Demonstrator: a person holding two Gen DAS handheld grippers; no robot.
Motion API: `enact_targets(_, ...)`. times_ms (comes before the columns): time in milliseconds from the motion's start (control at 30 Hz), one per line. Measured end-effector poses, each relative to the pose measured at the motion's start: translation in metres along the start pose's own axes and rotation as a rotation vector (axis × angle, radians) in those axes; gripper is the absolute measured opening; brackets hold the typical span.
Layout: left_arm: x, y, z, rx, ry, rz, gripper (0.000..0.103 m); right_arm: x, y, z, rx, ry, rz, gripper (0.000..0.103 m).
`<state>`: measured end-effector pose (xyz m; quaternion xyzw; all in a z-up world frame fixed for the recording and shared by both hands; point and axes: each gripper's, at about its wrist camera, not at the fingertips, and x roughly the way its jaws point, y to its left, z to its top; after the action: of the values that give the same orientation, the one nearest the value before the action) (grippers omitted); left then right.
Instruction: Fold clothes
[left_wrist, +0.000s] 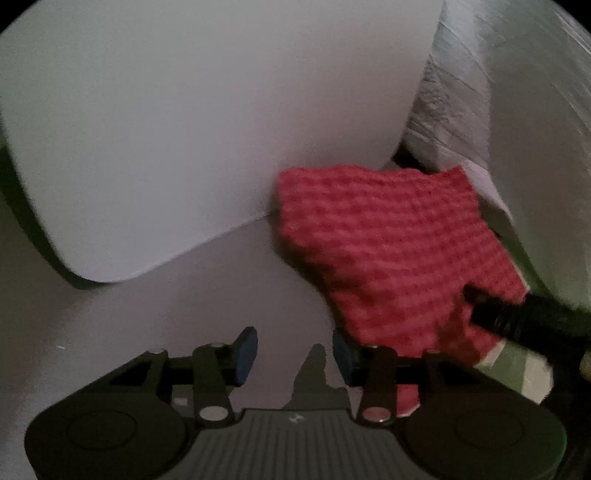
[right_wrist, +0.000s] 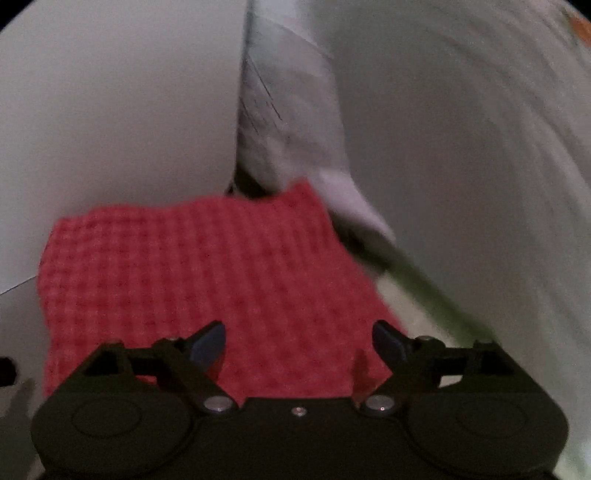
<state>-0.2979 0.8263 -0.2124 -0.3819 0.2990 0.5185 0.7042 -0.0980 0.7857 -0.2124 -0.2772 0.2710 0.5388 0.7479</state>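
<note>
Right wrist: red waffle-knit cloth (right_wrist: 207, 280) flat; right tool (right_wrist: 299, 343), left tool (left_wrist: 294, 350) both released

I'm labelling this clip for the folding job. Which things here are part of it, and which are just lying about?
Part of the job:
- red waffle-knit cloth
- left tongs, open
- right tongs, open over the cloth

Lying about:
- white board
- pale striped fabric

Blur and hidden edges

Lower edge of the red cloth (right_wrist: 207, 273) hides behind the right claw (right_wrist: 299, 347); the pale bundle (right_wrist: 288, 110) at upper centre is too smeared to identify.
</note>
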Motion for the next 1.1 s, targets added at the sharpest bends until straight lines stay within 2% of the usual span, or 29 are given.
enact_targets(67, 0.001, -0.008, -0.004, 0.006, 0.014, -0.009, 0.052, -0.007, -0.004, -0.011, 0.075, 0.036, 0.047, 0.09)
enact_targets(167, -0.002, -0.016, -0.012, 0.035, 0.027, -0.007, 0.056, -0.026, 0.006, -0.032, 0.131, 0.072, 0.072, 0.092)
enact_targets(267, -0.015, -0.022, -0.016, 0.067, 0.021, -0.018, 0.07, -0.047, 0.007, -0.046, 0.174, 0.079, 0.048, 0.095)
enact_targets(333, -0.03, -0.024, -0.019, 0.091, -0.005, -0.02, 0.085, -0.061, 0.004, -0.048, 0.208, 0.081, 0.042, 0.099)
enact_targets(500, -0.084, -0.028, -0.03, 0.181, -0.105, -0.036, 0.1, -0.111, -0.009, -0.054, 0.217, 0.022, 0.021, 0.1)
enact_targets(633, -0.136, -0.028, -0.042, 0.243, -0.161, -0.081, 0.101, -0.163, -0.014, -0.06, 0.21, -0.039, 0.014, 0.101)
enact_targets(733, -0.174, -0.024, -0.057, 0.253, -0.191, -0.118, 0.103, -0.206, -0.011, -0.07, 0.198, -0.085, 0.006, 0.102)
enact_targets(933, -0.24, -0.016, -0.09, 0.236, -0.246, -0.165, 0.103, -0.285, -0.013, -0.1, 0.289, -0.146, -0.005, 0.102)
enact_targets(1100, -0.271, -0.017, -0.122, 0.28, -0.297, -0.061, 0.103, -0.329, -0.015, -0.136, 0.305, -0.173, 0.001, 0.102)
